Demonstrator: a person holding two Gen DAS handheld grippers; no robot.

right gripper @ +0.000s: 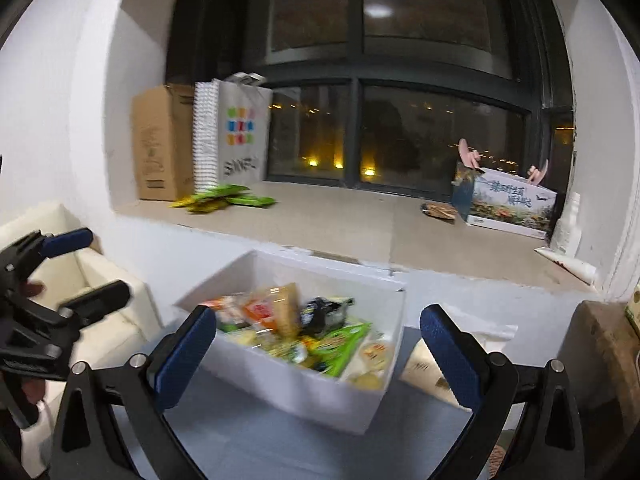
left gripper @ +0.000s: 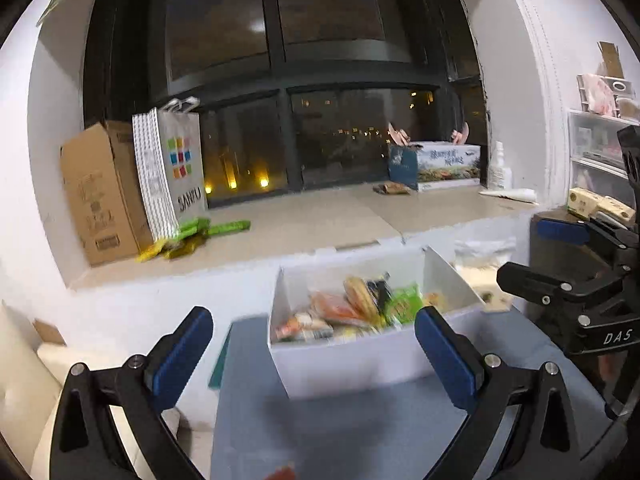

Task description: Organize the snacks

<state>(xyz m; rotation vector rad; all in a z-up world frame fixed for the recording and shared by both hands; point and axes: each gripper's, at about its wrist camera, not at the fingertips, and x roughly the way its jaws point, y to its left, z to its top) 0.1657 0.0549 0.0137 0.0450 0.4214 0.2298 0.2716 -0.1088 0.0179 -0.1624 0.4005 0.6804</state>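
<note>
Left tongs (left gripper: 314, 354): wide apart, nothing between the blue pads, hanging over the grey table (left gripper: 360, 432).
Right tongs (right gripper: 318, 354): wide apart too, nothing held; they also show at the right edge of the left wrist view.
White box (left gripper: 360, 364): sits on the table just past both tongs, top open, close under the window ledge (left gripper: 320, 220).
Snacks in box (left gripper: 356, 308): a jumble of packets, orange, yellow, green and one black, a bit blurry.
Green and yellow packets (left gripper: 200, 234): lie in a small heap on the ledge, at the foot of the shopping bag.
Shopping bag (left gripper: 176, 168): stands upright on the ledge, with coloured squares on its front, touching the brown cardboard box (left gripper: 100, 196) on its left.
Printed carton (left gripper: 444, 166): on the right end of the ledge, well apart from the bag, with pink things poking out of the top.
Small brown packet (left gripper: 392, 189): lies just beside that carton.
Window (left gripper: 320, 80): dark, with small yellow lights outside.
White sofa (right gripper: 80, 280): low at the left, beside the table.
</note>
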